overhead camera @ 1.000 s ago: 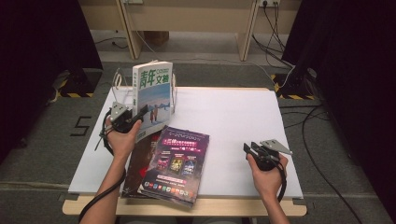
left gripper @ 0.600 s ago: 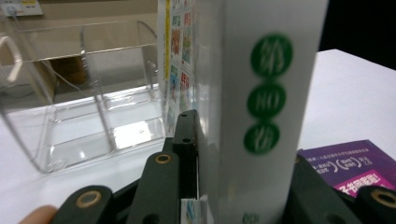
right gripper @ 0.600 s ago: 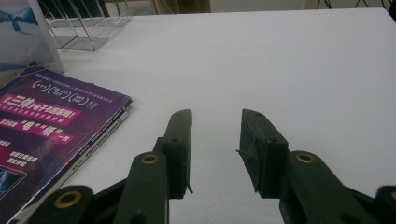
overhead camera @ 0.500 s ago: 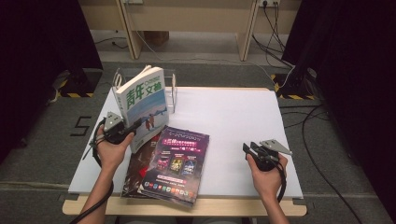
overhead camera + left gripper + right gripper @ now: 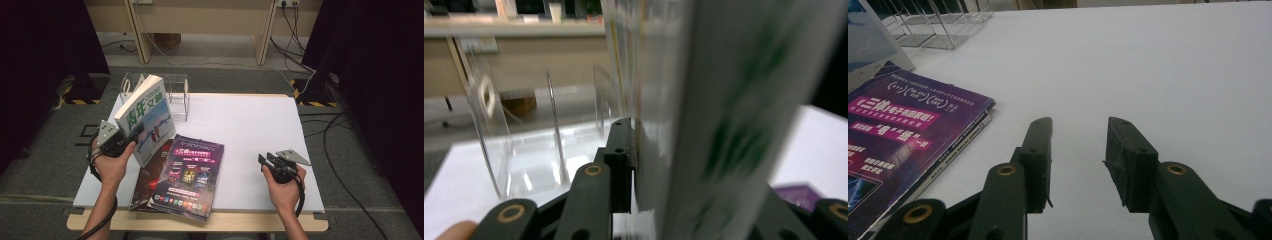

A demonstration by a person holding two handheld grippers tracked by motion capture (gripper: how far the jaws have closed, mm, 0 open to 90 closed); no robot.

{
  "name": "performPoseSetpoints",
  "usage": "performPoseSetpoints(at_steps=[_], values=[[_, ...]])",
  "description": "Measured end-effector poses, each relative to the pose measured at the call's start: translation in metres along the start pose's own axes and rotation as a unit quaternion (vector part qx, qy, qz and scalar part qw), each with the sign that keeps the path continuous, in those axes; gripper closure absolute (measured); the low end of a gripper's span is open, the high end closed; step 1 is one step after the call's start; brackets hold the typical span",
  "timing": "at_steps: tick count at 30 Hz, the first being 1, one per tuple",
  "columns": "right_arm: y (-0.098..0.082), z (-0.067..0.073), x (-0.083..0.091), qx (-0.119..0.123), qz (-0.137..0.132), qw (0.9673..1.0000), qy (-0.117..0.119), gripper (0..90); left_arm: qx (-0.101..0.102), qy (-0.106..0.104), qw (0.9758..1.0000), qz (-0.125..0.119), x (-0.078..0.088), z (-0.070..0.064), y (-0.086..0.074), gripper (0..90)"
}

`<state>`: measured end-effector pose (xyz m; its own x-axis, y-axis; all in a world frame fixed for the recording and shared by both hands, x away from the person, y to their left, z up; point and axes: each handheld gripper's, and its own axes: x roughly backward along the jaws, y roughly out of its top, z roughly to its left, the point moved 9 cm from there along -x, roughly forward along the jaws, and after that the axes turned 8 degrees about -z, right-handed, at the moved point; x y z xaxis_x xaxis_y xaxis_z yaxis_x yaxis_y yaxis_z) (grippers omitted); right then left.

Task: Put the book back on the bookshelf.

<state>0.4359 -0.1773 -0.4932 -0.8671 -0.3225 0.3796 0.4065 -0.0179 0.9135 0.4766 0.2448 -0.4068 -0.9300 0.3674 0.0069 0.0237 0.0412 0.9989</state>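
Observation:
A white magazine [image 5: 145, 117] with green characters on its cover hangs tilted over the table's left side. My left gripper [image 5: 131, 136] is shut on its lower edge. In the left gripper view the magazine [image 5: 724, 125] stands between the jaws of the left gripper [image 5: 684, 165]; the left jaw lies against its pages and the other jaw is hidden behind the cover. The jaws have just been opening a little, still with the magazine between them. My right gripper [image 5: 262, 161] rests low at the table's right front, open, and in its own view nothing lies between the jaws of the right gripper [image 5: 1079, 145].
A purple magazine [image 5: 190, 170] lies flat at the front left on a darker one [image 5: 147, 175]; the purple magazine [image 5: 898, 130] reaches close to the right gripper's left. A clear acrylic rack [image 5: 177, 95] with upright dividers stands at the back left of the white table [image 5: 250, 125].
The left hand has moved left and slightly up, away from the rack, carrying the white magazine, which now leans more. The right hand has stayed put.

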Motion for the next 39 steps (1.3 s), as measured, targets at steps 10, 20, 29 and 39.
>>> performPoseSetpoints(at_steps=[10, 20, 29, 39], values=[[0.001, 0.000, 0.001, -0.003, 0.000, 1.0000, 0.003, 62.5, -0.006, 0.002, 0.9998, -0.016, -0.002, -0.005, 0.033, 63.3], [-0.002, -0.001, -0.001, -0.009, 0.007, 0.9999, 0.004, 62.2, -0.001, 0.006, 0.9999, 0.009, -0.010, -0.002, 0.025, 68.8], [-0.002, -0.003, 0.000, -0.009, 0.009, 0.9999, 0.003, 62.1, 0.002, 0.013, 0.9998, 0.017, -0.014, 0.000, 0.026, 73.0], [-0.002, -0.005, 0.000, -0.013, 0.008, 0.9999, 0.001, 62.2, 0.003, 0.009, 0.9998, 0.019, -0.024, -0.002, 0.030, 73.4]])
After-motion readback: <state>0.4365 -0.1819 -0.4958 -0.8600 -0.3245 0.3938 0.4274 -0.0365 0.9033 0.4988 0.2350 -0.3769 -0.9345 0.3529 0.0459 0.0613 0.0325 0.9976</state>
